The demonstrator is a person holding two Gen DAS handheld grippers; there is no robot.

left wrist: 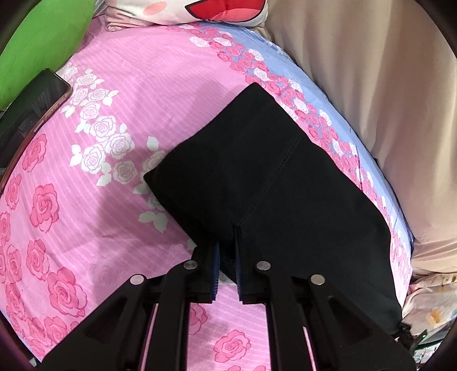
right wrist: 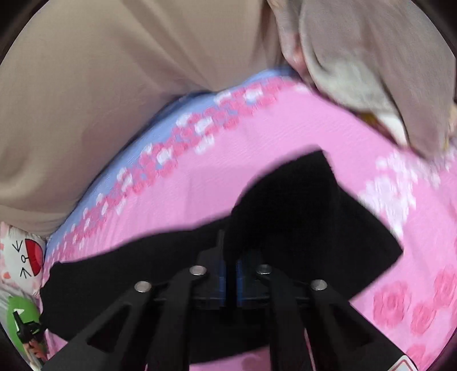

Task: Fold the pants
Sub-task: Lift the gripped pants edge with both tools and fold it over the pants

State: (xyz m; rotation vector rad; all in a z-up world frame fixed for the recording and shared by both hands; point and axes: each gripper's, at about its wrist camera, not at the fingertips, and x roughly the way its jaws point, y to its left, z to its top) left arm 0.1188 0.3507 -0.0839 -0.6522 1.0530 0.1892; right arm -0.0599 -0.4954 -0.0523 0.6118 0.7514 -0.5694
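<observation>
Black pants (left wrist: 257, 177), already folded into a compact stack, lying on the rose-print bedsheet (left wrist: 120, 94) beside a smartphone (left wrist: 31, 105) and a cartoon pillow (left wrist: 182, 11); left hand-held gripper (left wrist: 227, 245) clamped on the near edge, right hand-held gripper (right wrist: 230, 256) closed on dark cloth of the same garment, probably to lift both ends together for another fold

Pink rose-print bed (left wrist: 128, 71), black pants (left wrist: 257, 171), phone (left wrist: 34, 105), green cushion (left wrist: 37, 42)
</observation>
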